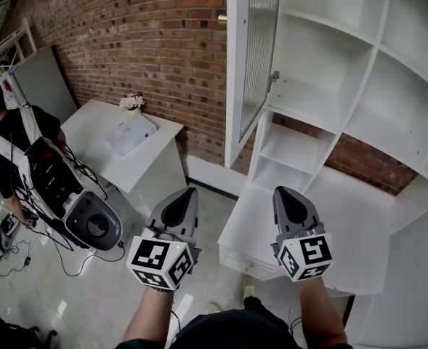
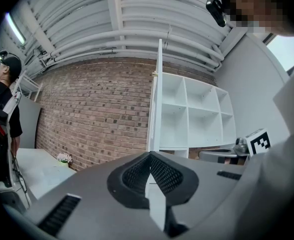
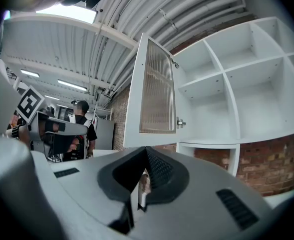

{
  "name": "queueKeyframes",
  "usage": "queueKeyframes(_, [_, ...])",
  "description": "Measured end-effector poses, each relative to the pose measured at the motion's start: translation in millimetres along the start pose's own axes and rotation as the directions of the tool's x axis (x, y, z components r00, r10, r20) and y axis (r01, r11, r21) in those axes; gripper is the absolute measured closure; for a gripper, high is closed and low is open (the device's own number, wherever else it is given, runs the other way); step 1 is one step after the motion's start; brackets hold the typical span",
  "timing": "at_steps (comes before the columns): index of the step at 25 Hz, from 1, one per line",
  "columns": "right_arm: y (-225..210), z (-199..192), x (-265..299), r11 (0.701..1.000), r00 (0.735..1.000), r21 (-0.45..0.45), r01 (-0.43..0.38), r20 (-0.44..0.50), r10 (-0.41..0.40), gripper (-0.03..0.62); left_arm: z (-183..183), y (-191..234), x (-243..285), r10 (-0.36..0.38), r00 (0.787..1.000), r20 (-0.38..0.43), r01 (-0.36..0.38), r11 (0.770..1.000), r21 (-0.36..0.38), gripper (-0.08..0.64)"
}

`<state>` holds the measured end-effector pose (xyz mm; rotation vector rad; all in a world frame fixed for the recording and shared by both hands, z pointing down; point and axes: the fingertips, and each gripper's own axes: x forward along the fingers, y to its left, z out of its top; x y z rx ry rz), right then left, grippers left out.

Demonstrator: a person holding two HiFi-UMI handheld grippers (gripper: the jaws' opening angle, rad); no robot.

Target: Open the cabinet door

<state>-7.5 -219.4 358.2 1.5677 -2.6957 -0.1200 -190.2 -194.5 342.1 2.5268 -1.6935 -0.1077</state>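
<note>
The swung-out white ribbed-glass cabinet door (image 1: 259,49) bars the left approach; the white shelf unit (image 1: 330,27) beside it offers unobstructed compartments.

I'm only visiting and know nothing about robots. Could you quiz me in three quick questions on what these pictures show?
1. True or false: the cabinet door stands open.
2. The left gripper and the right gripper hold: A) the door's knob, B) nothing, with jaws shut, C) a cable.
3. Fill in: on the white table by the brick wall stands a small pot of ____.

Key: 1 true; 2 B; 3 flowers.
</note>
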Motion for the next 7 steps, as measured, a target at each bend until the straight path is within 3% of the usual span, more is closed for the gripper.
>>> queueKeyframes(7, [-4.8,-1.4,2.5,1.0,1.0,-0.002,-0.002,0.002,0.002,0.588,-2.3,2.3,3.3,0.005,1.0,0.004,-0.005,1.0,-0.003,0.554])
